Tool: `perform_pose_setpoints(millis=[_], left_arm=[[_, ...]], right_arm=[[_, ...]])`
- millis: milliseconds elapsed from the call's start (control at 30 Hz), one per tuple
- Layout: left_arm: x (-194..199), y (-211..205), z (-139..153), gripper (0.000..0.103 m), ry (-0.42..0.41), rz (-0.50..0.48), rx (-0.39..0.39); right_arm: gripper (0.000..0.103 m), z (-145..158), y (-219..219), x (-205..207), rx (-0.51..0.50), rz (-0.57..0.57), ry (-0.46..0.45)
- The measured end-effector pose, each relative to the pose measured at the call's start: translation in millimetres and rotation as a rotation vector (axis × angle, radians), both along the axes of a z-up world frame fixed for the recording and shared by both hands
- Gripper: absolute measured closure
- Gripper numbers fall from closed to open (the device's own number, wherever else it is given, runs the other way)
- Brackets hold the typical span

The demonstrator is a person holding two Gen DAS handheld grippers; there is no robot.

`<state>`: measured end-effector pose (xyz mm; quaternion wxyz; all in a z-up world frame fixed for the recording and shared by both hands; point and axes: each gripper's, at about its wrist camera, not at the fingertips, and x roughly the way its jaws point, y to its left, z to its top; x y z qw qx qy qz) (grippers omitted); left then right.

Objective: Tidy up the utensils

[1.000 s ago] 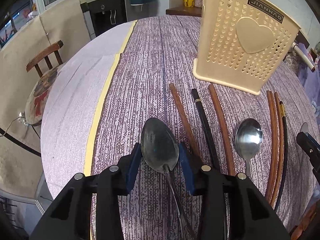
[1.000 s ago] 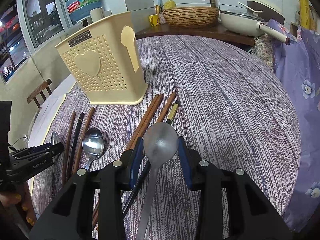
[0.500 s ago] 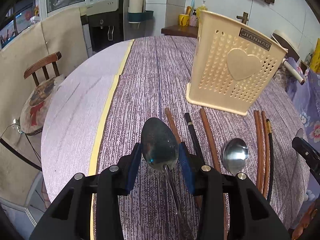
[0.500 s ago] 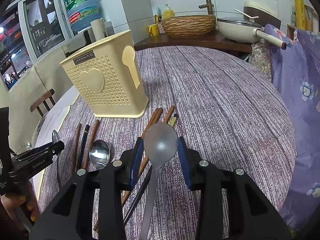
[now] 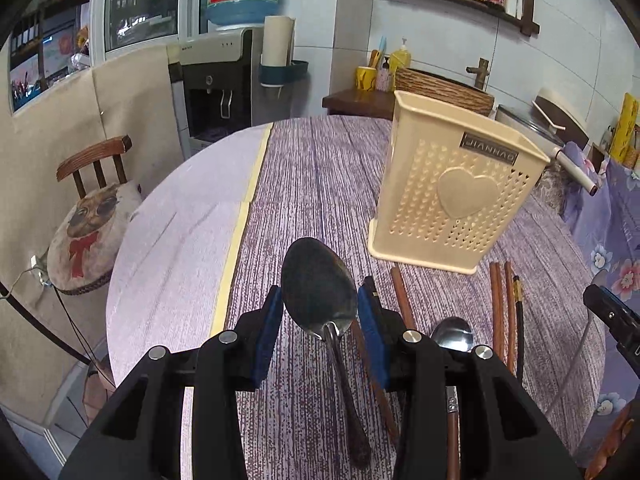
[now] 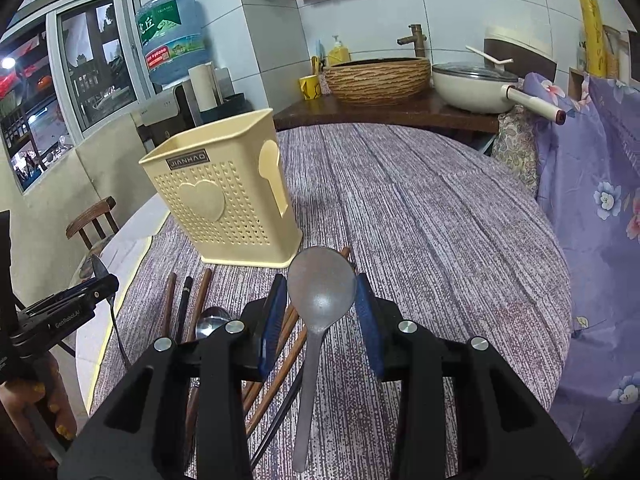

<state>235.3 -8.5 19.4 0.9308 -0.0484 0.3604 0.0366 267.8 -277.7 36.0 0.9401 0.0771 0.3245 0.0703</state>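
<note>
Here, left tongs (image 5: 320, 312) pinching dark spoon (image 5: 319, 284), right tongs (image 6: 321, 300) pinching grey spoon (image 6: 321, 286), holder (image 6: 224, 196) ahead, open tablecloth (image 6: 440, 240) rightward.

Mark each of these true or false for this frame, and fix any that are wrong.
1. The left gripper holds a spoon by its bowl. True.
2. The right gripper is empty. False: its fingers clamp a grey spoon by the bowl, handle hanging down.
3. The cream holder lies tipped on its side. False: it stands upright on the table.
4. A third spoon lies on the table among the chopsticks. True.
5. Utensils already stand in the holder. False: none rises above its rim in either view; the inside is hidden.
</note>
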Motion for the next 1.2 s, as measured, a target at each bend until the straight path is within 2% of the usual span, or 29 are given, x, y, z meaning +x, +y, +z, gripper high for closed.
perform_pose_setpoints(millis=[333,933,967,1000,1200], left_arm=[[-6.4,-0.8,18.7,0.064,-0.070,0.004,0.020],[-13.1,7.6,31.8,0.065,-0.115,0.001,0.002],[-13.0,7.6,32.8,0.065,-0.118,0.000,0.002],[-12.5,7.8,33.8,0.065,-0.119,-0.003,-0.001],[-9.0,6.7,35.6,0.065,-0.120,-0.017,-0.008]], right_arm=[[0.067,13.9,0.1,-8.6,-0.011,0.004,-0.032],[0.068,31.7,-3.2,-19.6,-0.008,0.012,-0.078],[0.071,33.3,-3.1,-20.1,-0.009,0.013,-0.083],[0.095,34.1,-3.1,-19.6,-0.006,0.019,-0.083],[0.096,31.8,0.3,-12.9,-0.010,0.029,-0.061]])
